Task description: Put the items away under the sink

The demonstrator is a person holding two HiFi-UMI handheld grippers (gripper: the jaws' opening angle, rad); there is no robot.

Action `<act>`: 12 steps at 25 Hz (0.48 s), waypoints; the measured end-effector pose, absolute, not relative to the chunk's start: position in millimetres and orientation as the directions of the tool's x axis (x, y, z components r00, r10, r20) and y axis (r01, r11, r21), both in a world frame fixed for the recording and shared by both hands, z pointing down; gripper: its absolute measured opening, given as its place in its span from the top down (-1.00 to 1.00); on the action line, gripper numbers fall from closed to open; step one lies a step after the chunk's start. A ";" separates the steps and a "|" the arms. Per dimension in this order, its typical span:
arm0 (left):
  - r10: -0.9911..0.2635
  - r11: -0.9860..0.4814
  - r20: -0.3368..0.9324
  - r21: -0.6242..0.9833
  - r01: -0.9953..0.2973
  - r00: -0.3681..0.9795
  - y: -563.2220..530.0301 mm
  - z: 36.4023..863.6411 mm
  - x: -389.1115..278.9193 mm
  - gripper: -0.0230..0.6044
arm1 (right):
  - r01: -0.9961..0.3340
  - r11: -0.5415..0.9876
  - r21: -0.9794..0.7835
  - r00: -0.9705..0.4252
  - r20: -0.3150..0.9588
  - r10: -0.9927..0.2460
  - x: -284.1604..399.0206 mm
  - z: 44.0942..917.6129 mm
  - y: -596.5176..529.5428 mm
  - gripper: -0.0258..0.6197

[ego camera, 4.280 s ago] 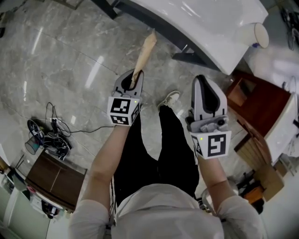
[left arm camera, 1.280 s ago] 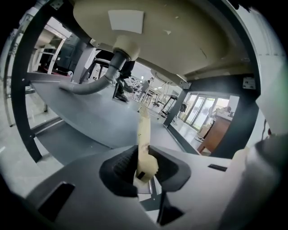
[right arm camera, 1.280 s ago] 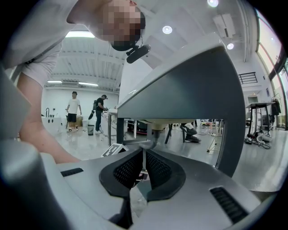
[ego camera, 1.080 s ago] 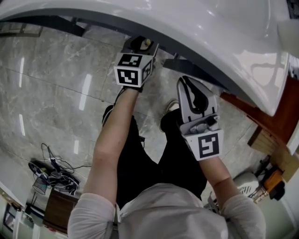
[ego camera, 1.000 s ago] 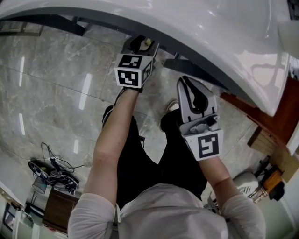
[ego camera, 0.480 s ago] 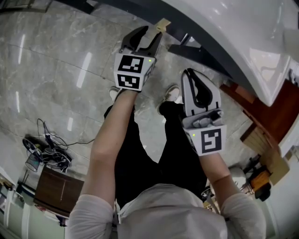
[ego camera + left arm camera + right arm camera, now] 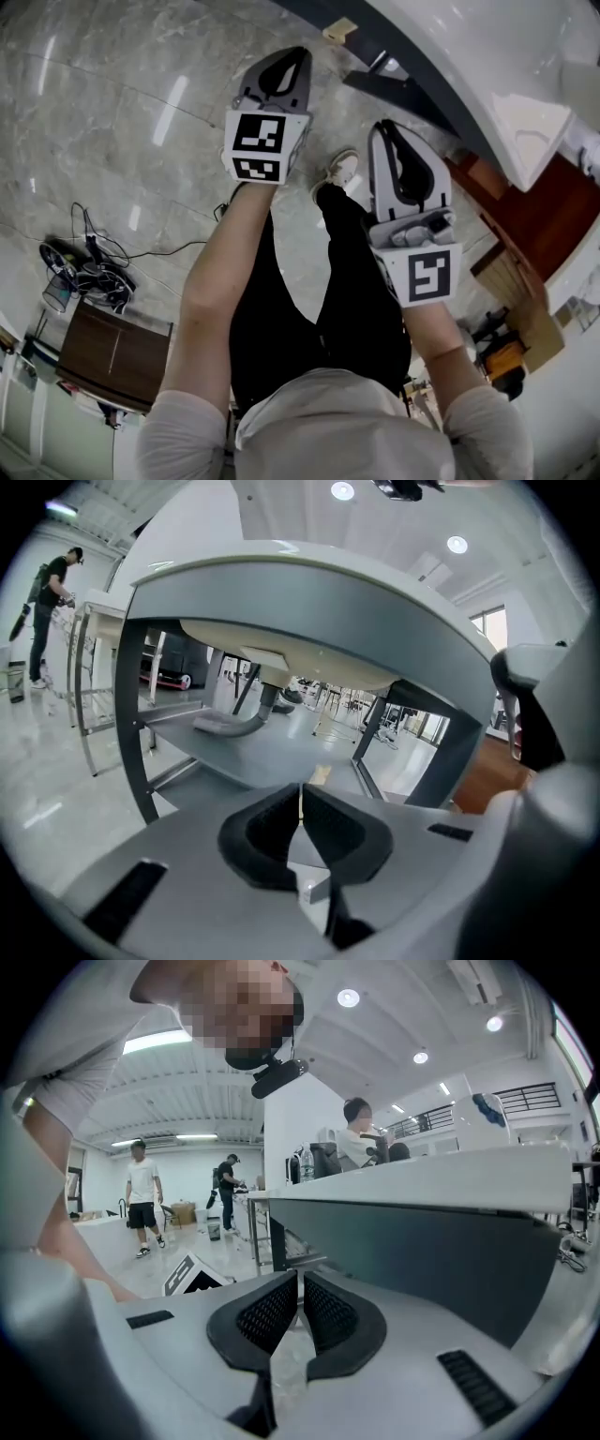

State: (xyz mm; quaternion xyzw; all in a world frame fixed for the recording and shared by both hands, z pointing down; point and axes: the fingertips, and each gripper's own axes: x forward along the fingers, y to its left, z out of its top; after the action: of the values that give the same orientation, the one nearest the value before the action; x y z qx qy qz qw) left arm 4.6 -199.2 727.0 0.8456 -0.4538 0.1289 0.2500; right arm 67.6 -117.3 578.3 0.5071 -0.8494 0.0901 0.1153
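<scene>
1. Left gripper (image 7: 292, 54) (image 7: 301, 799): jaws pressed together with nothing between them. It is held out over the floor, short of the sink's dark frame.
2. Right gripper (image 7: 385, 127) (image 7: 300, 1286): jaws likewise together and empty. It is just beside the left one and nearer the person's body.
3. Tan item (image 7: 339, 29) (image 7: 320, 774): flat and pale brown (what it is cannot be told). It lies on the grey shelf (image 7: 234, 750) under the sink, well apart from both grippers.
4. Sink (image 7: 478, 61): a white basin on a dark frame. A grey drain pipe (image 7: 246, 722) curves from its underside down to the shelf.
5. Floor (image 7: 112, 141): glossy grey marble. One shoe (image 7: 339, 171) of the person shows between the two grippers.
6. Bundle of cables (image 7: 84, 277) and brown wooden cabinet (image 7: 112, 352): at the lower left of the head view, close together.
7. Background of the right gripper view: a standing person in a white shirt (image 7: 142, 1199) and a seated person (image 7: 356, 1138) beyond the counter edge.
</scene>
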 end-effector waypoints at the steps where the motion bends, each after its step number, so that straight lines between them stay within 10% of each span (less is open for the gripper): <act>1: -0.706 -0.458 0.448 0.302 -0.836 0.548 -199.0 721.5 2.2 0.89 | -0.882 0.470 -0.038 -0.460 0.288 -0.840 67.0 573.5 -117.2 0.78; 12: -0.716 -0.445 0.470 0.262 -0.856 0.516 -183.2 649.3 -16.2 0.92 | -0.869 0.495 -0.027 -0.479 0.299 -0.825 65.2 509.8 -111.0 0.78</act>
State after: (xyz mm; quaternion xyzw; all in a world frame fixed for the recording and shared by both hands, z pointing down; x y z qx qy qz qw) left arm -16.2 -183.2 649.3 0.8373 -0.4694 0.1469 0.2387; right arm 65.2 -111.0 509.8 0.4949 -0.8556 0.0877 0.1240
